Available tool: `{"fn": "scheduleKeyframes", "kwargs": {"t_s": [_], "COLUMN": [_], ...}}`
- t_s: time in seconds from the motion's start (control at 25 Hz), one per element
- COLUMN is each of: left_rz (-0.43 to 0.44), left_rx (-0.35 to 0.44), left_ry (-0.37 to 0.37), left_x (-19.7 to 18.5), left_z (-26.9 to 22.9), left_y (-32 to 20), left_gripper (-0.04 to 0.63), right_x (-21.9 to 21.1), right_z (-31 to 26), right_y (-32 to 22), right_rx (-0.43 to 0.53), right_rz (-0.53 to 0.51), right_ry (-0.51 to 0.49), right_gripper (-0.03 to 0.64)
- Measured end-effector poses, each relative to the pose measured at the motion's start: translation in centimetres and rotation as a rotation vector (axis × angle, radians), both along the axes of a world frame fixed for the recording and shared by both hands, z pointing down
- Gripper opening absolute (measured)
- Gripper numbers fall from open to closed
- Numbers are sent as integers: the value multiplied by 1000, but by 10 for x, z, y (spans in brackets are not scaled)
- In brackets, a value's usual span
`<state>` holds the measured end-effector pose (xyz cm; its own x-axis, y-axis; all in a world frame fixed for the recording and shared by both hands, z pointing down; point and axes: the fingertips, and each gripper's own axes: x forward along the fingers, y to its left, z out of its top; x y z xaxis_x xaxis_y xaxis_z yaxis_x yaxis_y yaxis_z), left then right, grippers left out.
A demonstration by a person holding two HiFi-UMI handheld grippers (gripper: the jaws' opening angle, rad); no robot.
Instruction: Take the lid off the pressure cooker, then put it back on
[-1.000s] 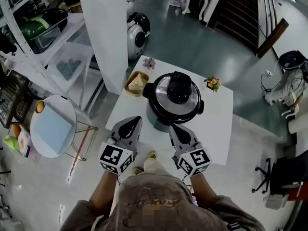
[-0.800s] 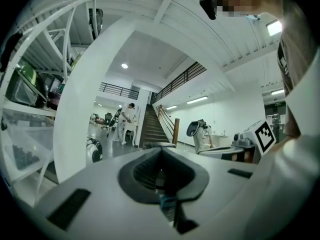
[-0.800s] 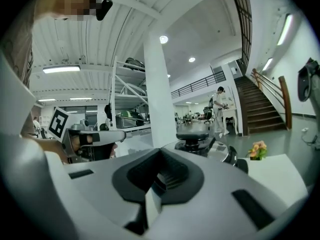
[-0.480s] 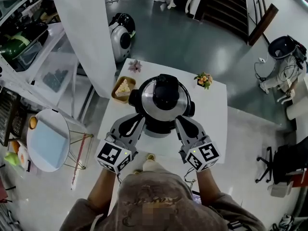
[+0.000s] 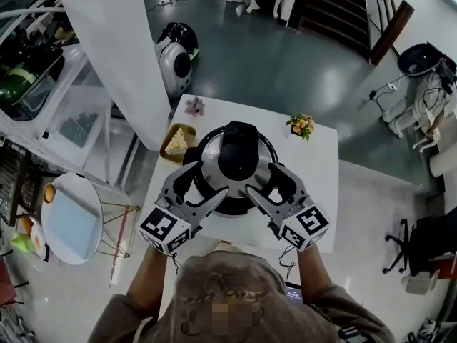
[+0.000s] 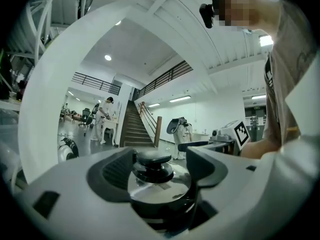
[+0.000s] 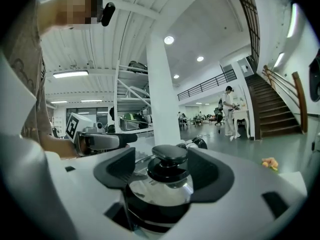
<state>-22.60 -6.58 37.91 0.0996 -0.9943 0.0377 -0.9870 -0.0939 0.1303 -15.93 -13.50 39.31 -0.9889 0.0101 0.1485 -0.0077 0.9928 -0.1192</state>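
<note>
Lid-off step, pre-grasp. I am flanking the pressure cooker lid (image 5: pixel 211 146), left gripper (image 5: pixel 207 186) at 8 o'clock, right gripper (image 5: pixel 265 183) at 4. Both jaws have just been opening, released, with the lid framed between them, untouched. Next, probably: clamping and lifting it level.

Open robotics lab hall, staircase (image 5: pixel 335 9), white robot (image 5: pixel 175 52), storage racks (image 5: pixel 32 66)

A white square table (image 5: pixel 321 170) stands in front of me, and four things sit on its top. The pressure cooker (image 5: pixel 239 156) stands near the middle, a little toward my edge. Just beside it on the left I see a small tan dish (image 5: pixel 166 151) holding a wedge of cake (image 5: pixel 177 141). A pink flower (image 5: pixel 193 106) lies by the far left corner. A little bunch of orange and yellow flowers (image 5: pixel 302 125) sits near the far edge on my right, apart from the cooker.
</note>
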Motion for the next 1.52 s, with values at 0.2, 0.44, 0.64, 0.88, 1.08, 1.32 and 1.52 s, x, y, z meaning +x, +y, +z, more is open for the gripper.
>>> {"fn": "scheduleKeyframes", "kwargs": {"t_s": [0.2,0.44,0.64,0.88,1.08,1.32,1.52], "left_rz": [68,183,301,413,476,511,522], "left_rx": [-39,-105,-146,-187,-213,-237,-243], "left_ry": [-49,-116,-140,-179,-177,-166,-163], "left_x": [-4,-13,-13,-9,-9,-8,-8], "left_z": [4,13,23,34,37,40,40], "left_y": [-17,-43,-62,-75,-76,-78,-78], "left_gripper": [347,319,318,285,265,265,264], "right_x": [-12,-27,-40,-49,-56,-58,-59], "right_z": [5,14,17,25,30,33,33], "right_y": [-9,-15,-14,-18,-17,-17,-18], "right_rx": [21,57,88,103,107,80,78], "right_rz": [-64,-113,-130,-159,-212,-286,-292], "right_ry": [40,113,157,201,221,246,258], "right_gripper": [345,340,333,302,299,299,288]}}
